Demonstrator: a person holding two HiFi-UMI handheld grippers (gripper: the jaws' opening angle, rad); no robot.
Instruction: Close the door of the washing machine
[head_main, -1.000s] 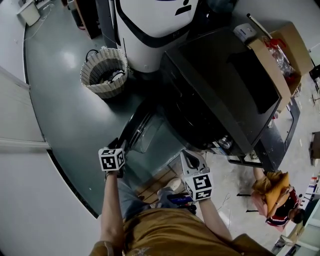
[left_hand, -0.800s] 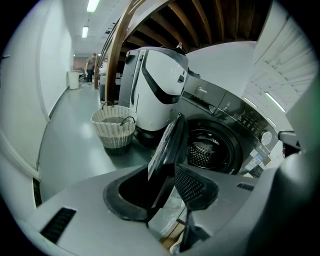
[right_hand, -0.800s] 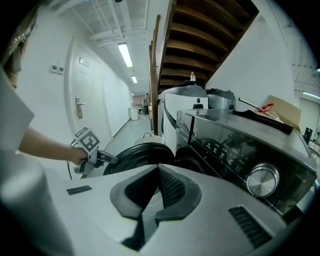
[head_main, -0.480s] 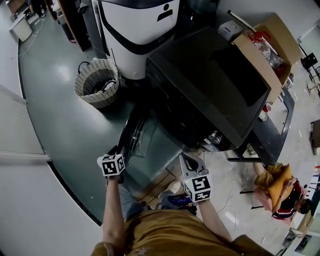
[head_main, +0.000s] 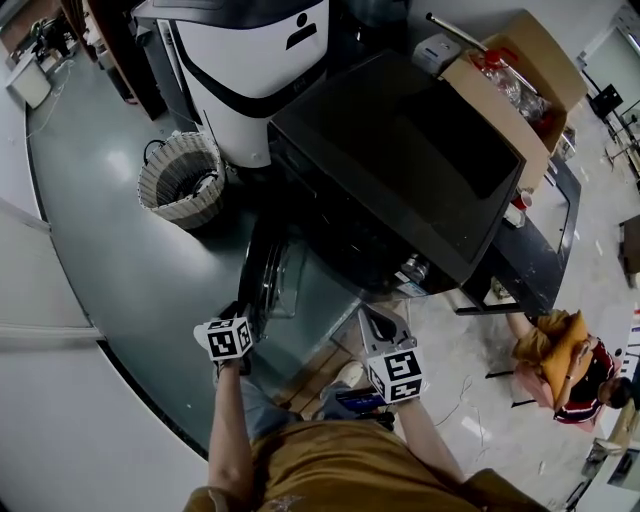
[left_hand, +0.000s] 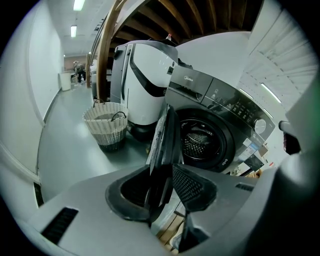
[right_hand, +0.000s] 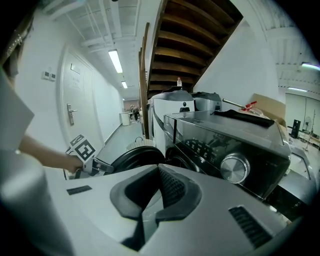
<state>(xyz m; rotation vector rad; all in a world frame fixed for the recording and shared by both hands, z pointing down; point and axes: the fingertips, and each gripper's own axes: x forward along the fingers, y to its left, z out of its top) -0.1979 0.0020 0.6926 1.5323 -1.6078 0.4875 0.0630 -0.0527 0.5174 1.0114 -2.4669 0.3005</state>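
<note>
The black front-loading washing machine (head_main: 400, 170) stands with its round door (head_main: 262, 278) swung open towards me. In the left gripper view the door's edge (left_hand: 162, 140) runs between the pads of my left gripper (left_hand: 162, 192), whose jaws are closing around it. A slim gap still shows beside the door. The drum (left_hand: 200, 145) gapes behind it. My left gripper (head_main: 238, 310) is at the door's outer rim. My right gripper (head_main: 378, 320) hangs shut and empty in front of the machine (right_hand: 225, 150), to the right of the door (right_hand: 135, 157).
A wicker basket (head_main: 182, 180) sits on the floor left of the machine, next to a tall white appliance (head_main: 245, 70). A cardboard box (head_main: 510, 70) rests on the machine's far side. A person (head_main: 560, 370) crouches at the right. My legs are below the door.
The whole scene has slid left in the head view. The door now looks narrower, more edge-on. My left gripper stays at its rim, and the right gripper has barely shifted.
</note>
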